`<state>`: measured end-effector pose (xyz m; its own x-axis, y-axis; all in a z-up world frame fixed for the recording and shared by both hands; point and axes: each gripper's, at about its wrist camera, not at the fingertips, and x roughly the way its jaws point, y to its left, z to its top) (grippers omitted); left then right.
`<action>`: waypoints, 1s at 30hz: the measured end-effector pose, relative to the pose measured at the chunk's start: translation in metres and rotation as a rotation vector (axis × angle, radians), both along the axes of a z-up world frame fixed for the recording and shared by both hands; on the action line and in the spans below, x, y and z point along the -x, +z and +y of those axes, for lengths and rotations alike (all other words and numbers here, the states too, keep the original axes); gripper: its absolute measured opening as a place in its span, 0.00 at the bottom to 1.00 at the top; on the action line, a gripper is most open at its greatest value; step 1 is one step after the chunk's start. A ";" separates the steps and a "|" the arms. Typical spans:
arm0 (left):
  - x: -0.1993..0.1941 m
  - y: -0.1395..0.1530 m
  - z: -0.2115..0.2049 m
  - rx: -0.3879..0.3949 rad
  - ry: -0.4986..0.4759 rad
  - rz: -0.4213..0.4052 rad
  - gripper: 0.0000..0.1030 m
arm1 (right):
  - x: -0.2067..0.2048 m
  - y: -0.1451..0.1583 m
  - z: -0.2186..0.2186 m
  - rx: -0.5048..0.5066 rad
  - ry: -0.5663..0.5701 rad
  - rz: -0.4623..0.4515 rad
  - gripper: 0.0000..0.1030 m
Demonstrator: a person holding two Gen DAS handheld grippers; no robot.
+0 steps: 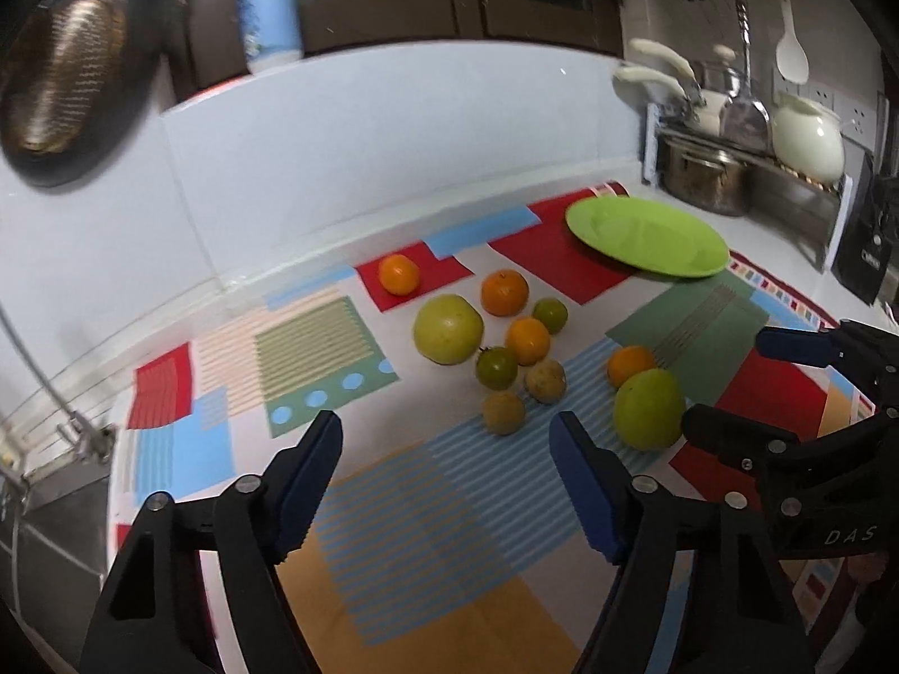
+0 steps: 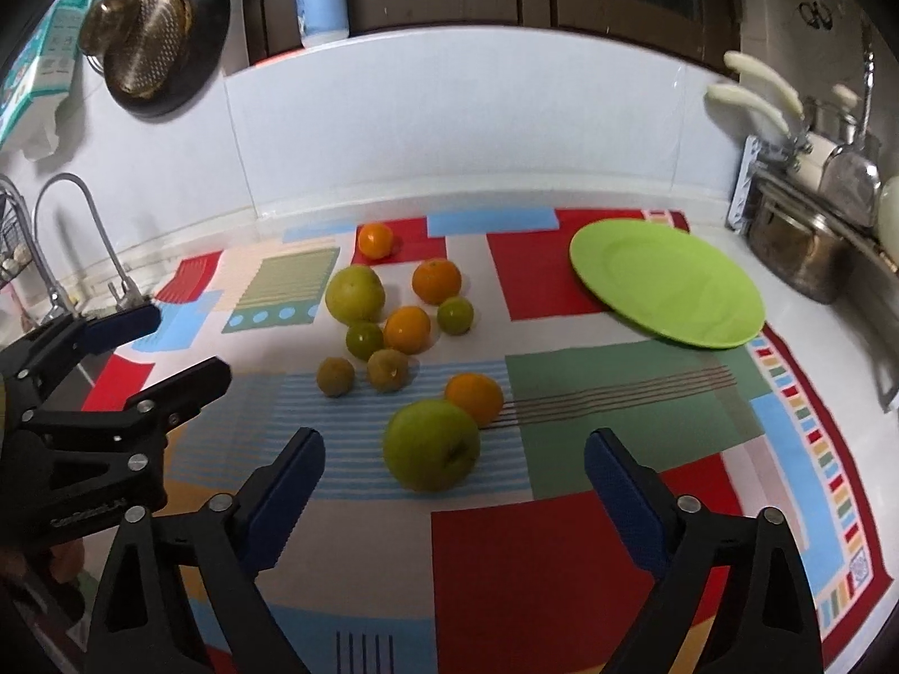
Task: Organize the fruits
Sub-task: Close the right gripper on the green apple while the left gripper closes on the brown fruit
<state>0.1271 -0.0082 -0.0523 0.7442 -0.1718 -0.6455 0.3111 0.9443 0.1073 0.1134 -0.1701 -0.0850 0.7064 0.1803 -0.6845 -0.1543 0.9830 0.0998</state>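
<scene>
The right hand-held gripper [image 2: 452, 463] hovers low over the table [image 2: 798, 303] with its jaws spread wide and nothing between them. Just ahead of it, roughly centred in the gap, sits a large green apple [image 2: 431, 448], smooth, round and dimpled at the stem. An orange [image 2: 475, 397] touches the apple on its far side, its skin matte and finely pebbled.

The left hand-held gripper [image 1: 446, 438] is likewise spread wide and empty, held above the patterned cloth [image 1: 393, 533], a flat printed fabric of stripes and colour blocks. Just beyond its fingertips lie two small, dull yellow-brown fruits [image 1: 504, 413], rounded and rough-looking. Past them is a tight cluster: two small dark green citrus [image 1: 496, 367], an orange among them, a large pale yellow-green fruit [image 1: 448, 329] to the left, and another orange behind. One more orange [image 1: 399, 274] sits alone, farther off to the left.

Far ahead and to the right of both grippers rests a bare lime-green plate [image 2: 667, 283], glossy, shallow and wide-rimmed, probably plastic.

No fruit is on the plate, so the sorting appears to be at its start, with the first pick in hand. The next move likely calls for the right gripper to ease forward around the apple and close gently without nudging the orange, since round fruit rolls easily.
</scene>
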 end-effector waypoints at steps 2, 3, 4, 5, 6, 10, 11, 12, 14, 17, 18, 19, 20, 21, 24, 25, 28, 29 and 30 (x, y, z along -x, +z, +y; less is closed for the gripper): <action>-0.009 -0.008 -0.003 0.001 -0.031 0.029 0.68 | -0.005 -0.007 0.001 -0.008 0.002 0.025 0.87; -0.012 -0.010 -0.004 -0.001 -0.040 0.037 0.67 | -0.008 -0.011 0.001 -0.012 0.004 0.038 0.85; -0.016 -0.013 -0.005 -0.002 -0.053 0.046 0.66 | -0.011 -0.015 0.002 -0.016 0.006 0.052 0.84; -0.019 -0.015 -0.006 -0.003 -0.063 0.054 0.64 | -0.013 -0.018 0.002 -0.019 0.006 0.061 0.83; -0.023 -0.019 -0.008 -0.005 -0.073 0.064 0.63 | -0.016 -0.021 0.002 -0.022 0.007 0.071 0.82; -0.037 -0.028 -0.011 0.000 -0.103 0.101 0.60 | -0.025 -0.030 0.002 -0.030 0.010 0.099 0.77; -0.039 -0.029 -0.012 0.002 -0.108 0.107 0.58 | -0.027 -0.032 0.002 -0.034 0.012 0.107 0.76; -0.042 -0.031 -0.013 0.004 -0.114 0.112 0.58 | -0.028 -0.034 0.002 -0.040 0.015 0.115 0.75; -0.046 -0.035 -0.016 0.006 -0.125 0.126 0.57 | -0.031 -0.036 0.003 -0.043 0.019 0.124 0.74; -0.052 -0.038 -0.019 0.014 -0.132 0.142 0.53 | -0.034 -0.039 0.004 -0.050 0.030 0.135 0.71; -0.053 -0.039 -0.020 0.016 -0.134 0.145 0.50 | -0.035 -0.040 0.005 -0.053 0.034 0.140 0.71; -0.055 -0.039 -0.021 0.016 -0.136 0.146 0.50 | -0.036 -0.041 0.005 -0.056 0.036 0.143 0.70; -0.057 -0.041 -0.022 0.015 -0.136 0.152 0.48 | -0.037 -0.041 0.006 -0.059 0.038 0.146 0.69; -0.059 -0.042 -0.023 0.017 -0.134 0.161 0.46 | -0.038 -0.042 0.006 -0.064 0.040 0.151 0.67; -0.063 -0.048 -0.026 0.025 -0.133 0.193 0.39 | -0.040 -0.045 0.005 -0.082 0.043 0.167 0.63; -0.064 -0.049 -0.026 0.028 -0.132 0.202 0.38 | -0.041 -0.045 0.005 -0.088 0.044 0.170 0.62; -0.065 -0.053 -0.027 0.035 -0.127 0.218 0.31 | -0.041 -0.046 0.005 -0.099 0.053 0.172 0.55; -0.064 -0.054 -0.027 0.036 -0.127 0.219 0.28 | -0.040 -0.046 0.006 -0.101 0.059 0.168 0.53; -0.064 -0.055 -0.027 0.035 -0.121 0.220 0.26 | -0.040 -0.045 0.006 -0.102 0.065 0.164 0.51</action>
